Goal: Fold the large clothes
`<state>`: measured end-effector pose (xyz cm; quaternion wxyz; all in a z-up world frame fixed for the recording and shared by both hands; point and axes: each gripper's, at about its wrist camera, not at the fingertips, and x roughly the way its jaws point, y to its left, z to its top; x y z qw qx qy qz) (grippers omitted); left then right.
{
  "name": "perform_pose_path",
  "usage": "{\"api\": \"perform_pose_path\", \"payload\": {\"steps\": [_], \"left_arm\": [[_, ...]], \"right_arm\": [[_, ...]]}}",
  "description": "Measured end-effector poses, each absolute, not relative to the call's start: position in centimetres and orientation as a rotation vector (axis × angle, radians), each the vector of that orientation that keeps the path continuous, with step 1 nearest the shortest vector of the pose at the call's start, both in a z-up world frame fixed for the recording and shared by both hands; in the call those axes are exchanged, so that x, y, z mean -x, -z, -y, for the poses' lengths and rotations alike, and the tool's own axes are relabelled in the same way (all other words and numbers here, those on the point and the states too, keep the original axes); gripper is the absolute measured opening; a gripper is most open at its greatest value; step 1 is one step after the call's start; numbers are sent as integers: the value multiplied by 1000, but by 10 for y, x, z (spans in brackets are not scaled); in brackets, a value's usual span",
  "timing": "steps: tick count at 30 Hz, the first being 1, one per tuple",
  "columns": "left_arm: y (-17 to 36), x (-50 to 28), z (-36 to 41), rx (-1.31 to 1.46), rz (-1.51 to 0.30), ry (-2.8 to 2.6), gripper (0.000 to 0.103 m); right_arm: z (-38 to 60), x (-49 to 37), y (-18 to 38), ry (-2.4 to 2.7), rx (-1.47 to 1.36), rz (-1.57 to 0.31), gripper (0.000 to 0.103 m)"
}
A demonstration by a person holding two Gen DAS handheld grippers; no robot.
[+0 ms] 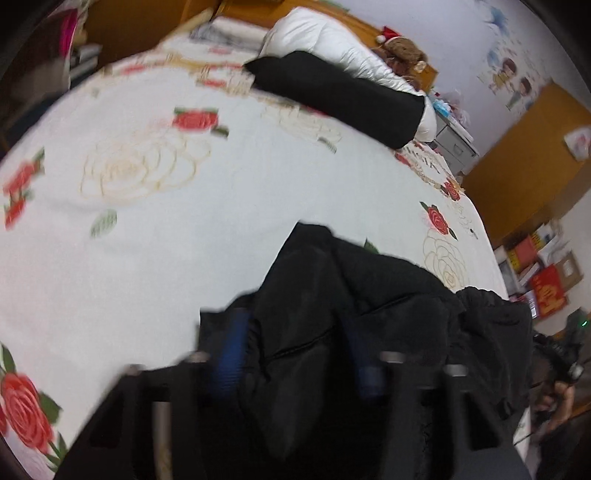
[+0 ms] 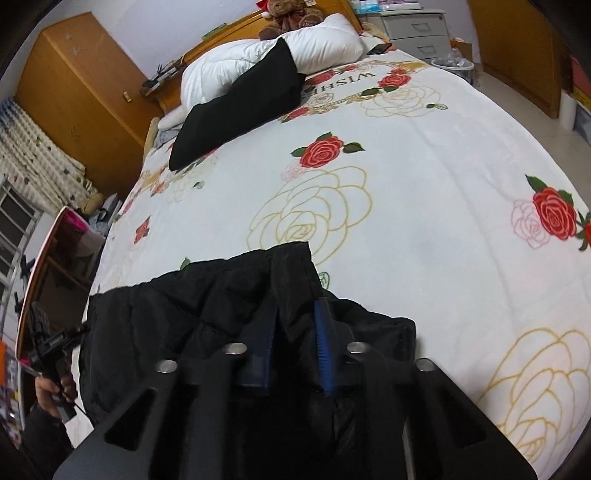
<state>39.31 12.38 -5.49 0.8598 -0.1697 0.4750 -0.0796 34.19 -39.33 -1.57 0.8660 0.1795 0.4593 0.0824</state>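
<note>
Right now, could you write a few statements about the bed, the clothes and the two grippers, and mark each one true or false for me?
1. The black jacket lies at the near edge of the bed. True.
2. The bedspread is plain blue. False: it is white with red and gold-outlined roses.
3. The right gripper has a fold of the jacket between its blue fingers. True.
4. The left gripper hangs over bare bedspread with nothing between its fingers. False: black jacket fabric bulges between them.
5. A second black garment leans on the white quilt at the head of the bed. True.
6. A cat sits by the headboard. False: it is a brown teddy bear.
</note>
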Motion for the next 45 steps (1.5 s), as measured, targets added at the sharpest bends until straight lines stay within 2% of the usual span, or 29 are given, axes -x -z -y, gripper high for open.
{"api": "perform_pose_path", "payload": {"steps": [1,2,5,8,11,15,24,29,31,36,38,39,40,42,45], "left_arm": [[51,-394,-122,345,-985,166,28],[47,-393,-122,333,-967,159,23],[33,-392,-124,316,-884,100,18],[48,-407,-127,363,-900,64,18],[84,-419,-119,346,-967,17,19],[103,-415,-114,329,-931,-7,21],[111,-413,-104,255,-898,-61,28],[110,-417,-105,249,-909,-84,35],[101,-419,-106,241,-933,-82,36],[61,-408,-122,284,-900,-76,37],[39,-396,-125,289,-854,-76,42],[29,-390,-125,292,-825,-71,44],[19,-381,-124,301,-791,-58,51],[2,-362,-112,306,-733,-11,57],[-4,-339,-76,265,-699,102,63]], "right_arm": [[389,-341,12,-176,-350,-951,11],[386,-340,8,-168,-320,-935,10],[391,-339,-3,-117,-321,-875,8],[395,-357,10,-54,-320,-912,8],[382,-375,53,5,-238,-1027,8],[376,-377,81,36,-199,-1053,8],[371,-382,94,82,-116,-1064,9],[370,-382,92,92,-116,-1053,11],[373,-376,78,98,-123,-1038,17],[375,-348,19,94,-143,-894,18],[369,-331,-10,68,-164,-818,22],[362,-321,-21,41,-178,-783,30],[351,-311,-29,7,-185,-755,42],[327,-293,-34,-62,-169,-721,53],[282,-277,-16,-145,-108,-738,53]]}}
